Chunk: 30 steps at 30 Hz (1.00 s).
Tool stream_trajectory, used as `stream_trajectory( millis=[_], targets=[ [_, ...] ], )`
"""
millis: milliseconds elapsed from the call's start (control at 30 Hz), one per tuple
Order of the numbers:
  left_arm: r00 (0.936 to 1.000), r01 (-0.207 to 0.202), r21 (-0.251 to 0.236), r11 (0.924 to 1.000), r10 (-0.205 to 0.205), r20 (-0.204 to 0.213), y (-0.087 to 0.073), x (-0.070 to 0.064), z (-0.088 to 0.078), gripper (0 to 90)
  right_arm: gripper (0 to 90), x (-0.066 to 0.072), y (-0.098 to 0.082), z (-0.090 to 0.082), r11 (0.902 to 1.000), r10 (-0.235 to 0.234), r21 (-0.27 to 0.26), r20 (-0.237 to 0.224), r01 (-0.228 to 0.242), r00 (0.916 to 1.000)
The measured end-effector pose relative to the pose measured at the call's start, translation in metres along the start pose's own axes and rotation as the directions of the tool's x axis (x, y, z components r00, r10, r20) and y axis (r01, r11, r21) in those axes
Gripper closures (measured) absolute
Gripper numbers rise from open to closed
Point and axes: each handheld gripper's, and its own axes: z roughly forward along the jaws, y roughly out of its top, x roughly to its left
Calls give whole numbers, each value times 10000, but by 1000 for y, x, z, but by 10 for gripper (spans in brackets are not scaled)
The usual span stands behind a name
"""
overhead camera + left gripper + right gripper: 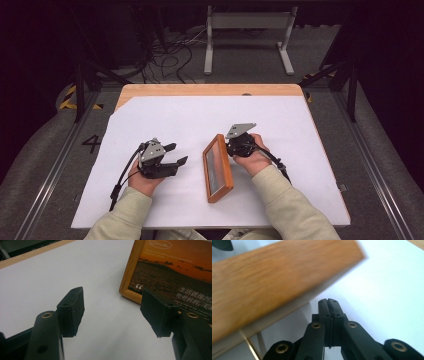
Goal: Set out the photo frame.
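Frame: the wooden-framed rectangular sunset picture [218, 168] stands tilted on the white table cover [200, 120], centre, long axis running 12 to 6 o'clock.
Left gripper [176, 154]: at 9 o'clock of the frame, jaws wide apart, holding nothing, aimed at its face.
Right gripper [231, 148]: at 3 o'clock, behind the frame; jaws pressed together, apparently gripping nothing.
Step, judged: steadying the frame; approach slowly, close the left jaws on the rim rather than the glass.

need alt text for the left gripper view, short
The left gripper is open above a white sheet, its two black pads apart with nothing between them. A wooden photo frame with a sunset picture and white text lies ahead by the right-hand pad, and a wooden table edge crosses the top left.
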Motion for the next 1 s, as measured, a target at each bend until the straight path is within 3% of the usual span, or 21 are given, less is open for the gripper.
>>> stream_trajectory(
  millis=[133, 167, 300, 367, 467, 767, 1000],
  targets=[
    [9999, 150, -9, 9999, -150, 32, 1, 3, -3, 356, 770, -4, -5, -21, 9974, 722, 10, 247, -723, 9971],
    [9999, 150, -9, 9999, -150, 32, 1, 3, -3, 355, 770, -4, -5, -21, 9974, 722, 10, 247, -723, 9971],
    [9978, 618, -6, 9981, -618, 229, 1, 6, -5, 344, 673, -6, -9, -44, 9923, 1230, -187, 284, -1225, 9920],
    [9975, 682, -3, 9977, -682, 206, 2, 6, -6, 341, 638, -5, -9, -55, 9900, 1389, -295, 225, -1382, 9900],
    [9989, 455, 88, 9989, -456, 70, 1, 7, -9, 338, 591, -1, -8, -68, 9884, 1496, -308, 208, -1489, 9885],
    [9959, 902, -114, 9959, -901, 93, -3, 16, -18, 332, 448, 12, 1, -88, 9800, 1961, -278, -271, -1968, 9802],
    [9968, 794, 18, 9968, -794, 96, -3, 16, -17, 331, 346, 23, 12, -98, 9726, 2291, -297, -499, -2308, 9721]
  ],
)
